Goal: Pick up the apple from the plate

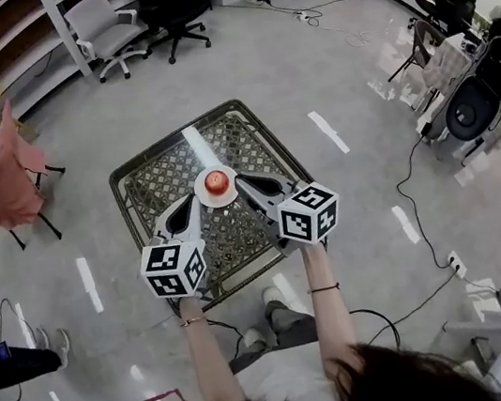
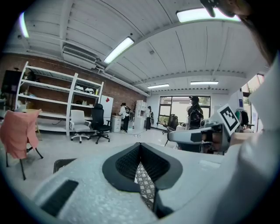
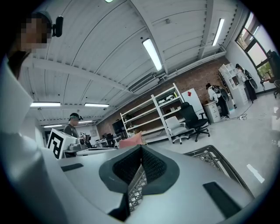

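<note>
A red apple (image 1: 217,181) sits on a small white plate (image 1: 204,196) in the middle of a metal lattice table (image 1: 152,178). My left gripper (image 1: 197,198) points at the plate from the near left, its tip at the plate's rim, jaws shut and empty. On the near right, my right gripper (image 1: 239,181) is also shut, its tip just beside the apple. In the left gripper view the pads of the left gripper (image 2: 140,145) meet, with lattice showing below them. The right gripper view shows the right gripper (image 3: 141,148) the same way. Neither gripper view shows the apple.
A chair draped in pink cloth (image 1: 4,179) stands left of the table. Office chairs (image 1: 108,33) and shelving line the far wall. Cables and a power strip (image 1: 453,264) lie on the floor at right. My feet (image 1: 254,337) are by the table's near edge.
</note>
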Tool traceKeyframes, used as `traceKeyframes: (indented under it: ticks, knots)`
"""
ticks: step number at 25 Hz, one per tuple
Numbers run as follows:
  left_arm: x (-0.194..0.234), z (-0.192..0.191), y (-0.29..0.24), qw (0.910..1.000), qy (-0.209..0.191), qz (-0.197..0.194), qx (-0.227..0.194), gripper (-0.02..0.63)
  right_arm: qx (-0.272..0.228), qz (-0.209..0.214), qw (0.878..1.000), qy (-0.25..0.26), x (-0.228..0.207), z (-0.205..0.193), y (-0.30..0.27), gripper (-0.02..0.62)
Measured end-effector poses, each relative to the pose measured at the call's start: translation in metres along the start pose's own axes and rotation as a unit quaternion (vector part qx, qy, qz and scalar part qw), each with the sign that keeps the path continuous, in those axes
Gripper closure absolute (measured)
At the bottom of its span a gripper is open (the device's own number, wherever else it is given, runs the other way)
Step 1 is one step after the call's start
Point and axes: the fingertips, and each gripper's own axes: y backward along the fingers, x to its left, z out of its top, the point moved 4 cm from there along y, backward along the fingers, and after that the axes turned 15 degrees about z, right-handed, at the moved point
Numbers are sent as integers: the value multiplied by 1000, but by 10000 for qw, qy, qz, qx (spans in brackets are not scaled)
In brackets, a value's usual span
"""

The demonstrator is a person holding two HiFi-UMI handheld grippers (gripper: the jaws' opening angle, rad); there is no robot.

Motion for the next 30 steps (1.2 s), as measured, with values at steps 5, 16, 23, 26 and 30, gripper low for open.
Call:
traceKeyframes:
  ticks: [5,16,23,26,30]
  knots:
    - [1,3,-12,9996,161,199,-90,595,-47,98,9999,-38,-19,9,0,586]
    - [-1,-16,-24,9988,400,289,-19,595,172,191,9995,-162,-40,-9,-14,586]
    - [8,-23,-33,9993,364,35,66,595,268,61,9987,-433,-43,-28,-27,586]
    - [8,-29,-46,9989,441,9,143,595,297,-80,9979,-574,-56,-35,-27,586]
    - [4,-41,-62,9984,477,-41,311,595,353,-264,9972,-604,-73,-43,-27,586]
